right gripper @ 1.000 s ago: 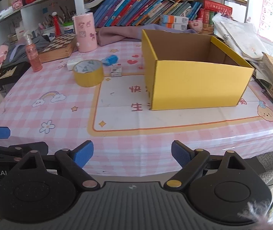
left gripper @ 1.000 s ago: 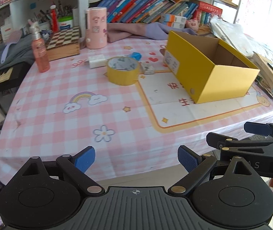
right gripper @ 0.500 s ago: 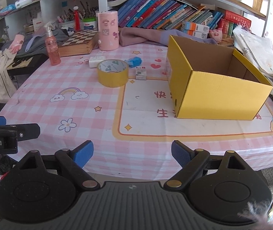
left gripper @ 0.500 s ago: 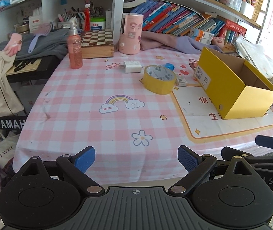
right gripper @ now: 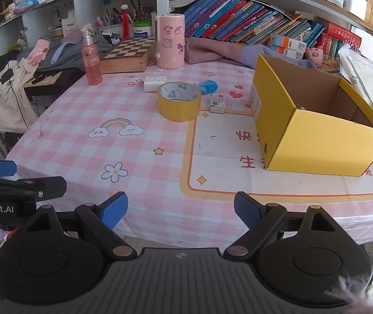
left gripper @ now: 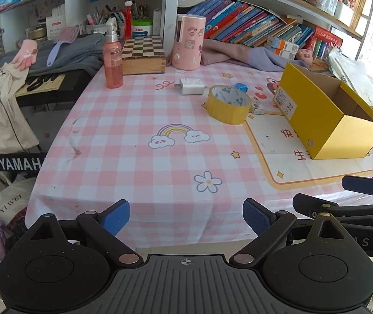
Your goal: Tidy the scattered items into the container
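The yellow box (right gripper: 317,141) hides most of its floor — label print (left gripper: 287,104) too small to read.

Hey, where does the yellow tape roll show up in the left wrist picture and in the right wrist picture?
Left wrist view: the yellow tape roll lies right of centre in the upper half, left of the yellow box.
Right wrist view: the roll lies just left of centre in the upper half, again left of the box.
Shared landmark: the rainbow print on the tablecloth, nearer the camera than the roll and to its left.
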### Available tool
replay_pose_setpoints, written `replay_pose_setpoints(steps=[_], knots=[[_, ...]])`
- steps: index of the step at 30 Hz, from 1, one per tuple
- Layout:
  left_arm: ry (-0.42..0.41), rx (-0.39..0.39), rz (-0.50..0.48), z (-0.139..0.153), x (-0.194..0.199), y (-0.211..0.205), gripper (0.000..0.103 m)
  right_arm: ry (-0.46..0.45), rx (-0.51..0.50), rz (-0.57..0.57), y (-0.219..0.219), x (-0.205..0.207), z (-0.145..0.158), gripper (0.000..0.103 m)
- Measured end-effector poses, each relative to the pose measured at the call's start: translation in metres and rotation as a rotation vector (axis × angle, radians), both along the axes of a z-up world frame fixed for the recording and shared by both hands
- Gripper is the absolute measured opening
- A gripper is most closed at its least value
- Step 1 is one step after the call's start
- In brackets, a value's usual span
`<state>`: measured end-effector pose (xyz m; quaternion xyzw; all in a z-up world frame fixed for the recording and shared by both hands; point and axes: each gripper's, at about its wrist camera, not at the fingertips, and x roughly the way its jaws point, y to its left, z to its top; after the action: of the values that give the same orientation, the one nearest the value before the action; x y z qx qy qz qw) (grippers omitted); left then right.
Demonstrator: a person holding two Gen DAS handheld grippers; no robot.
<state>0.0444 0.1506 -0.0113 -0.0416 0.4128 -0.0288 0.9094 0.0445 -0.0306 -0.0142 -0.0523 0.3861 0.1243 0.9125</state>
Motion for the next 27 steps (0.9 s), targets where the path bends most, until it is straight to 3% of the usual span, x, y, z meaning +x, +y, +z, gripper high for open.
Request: replay_pose_setpoints(steps=[12,27], knots=[[0.008,-0.005,0.018,-0.005,0.02,0.003,0.095,0.008,0.013,0.039,0.006,0.029,-0.006,0.086],[-0.005,0.018,0.03,-0.003,0.09,-0.001,0.095,-0.016,0.024,0.067,0.008,0.106,-0.006,0.086]])
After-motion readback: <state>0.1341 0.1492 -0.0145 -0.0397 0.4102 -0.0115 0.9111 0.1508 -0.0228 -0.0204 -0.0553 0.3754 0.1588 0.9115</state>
